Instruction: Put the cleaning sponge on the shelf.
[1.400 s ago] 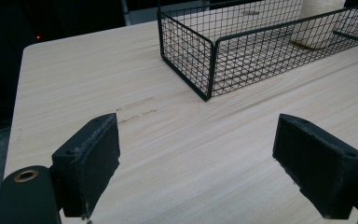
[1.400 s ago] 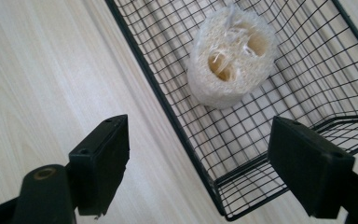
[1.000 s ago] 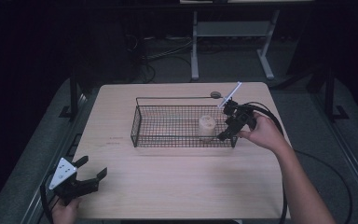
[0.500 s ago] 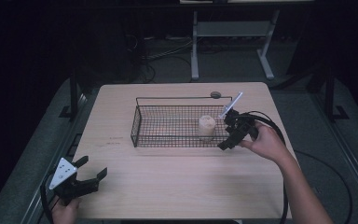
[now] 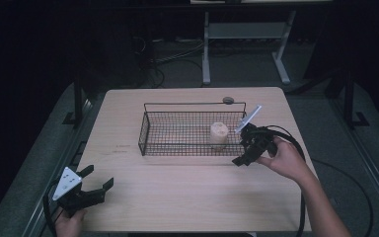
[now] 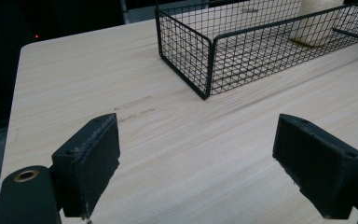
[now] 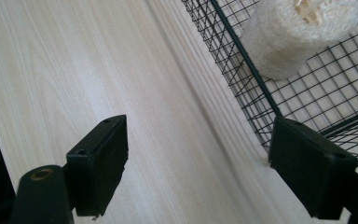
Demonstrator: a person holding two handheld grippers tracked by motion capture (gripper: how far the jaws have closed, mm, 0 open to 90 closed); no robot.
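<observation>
The counter (image 5: 187, 197) in front of me is a pale wood-grain top with rounded corners, bare over most of its near half. A black wire mesh basket (image 5: 150, 133) sits directly on it, towards the far edge and a little right of the middle, its long sides parallel to that edge. Just beyond the basket, near the far edge, lies a small dark round disc (image 5: 228, 100). A few faint dark scuffs (image 6: 135, 106) mark the wood near the basket's near-left corner.
</observation>
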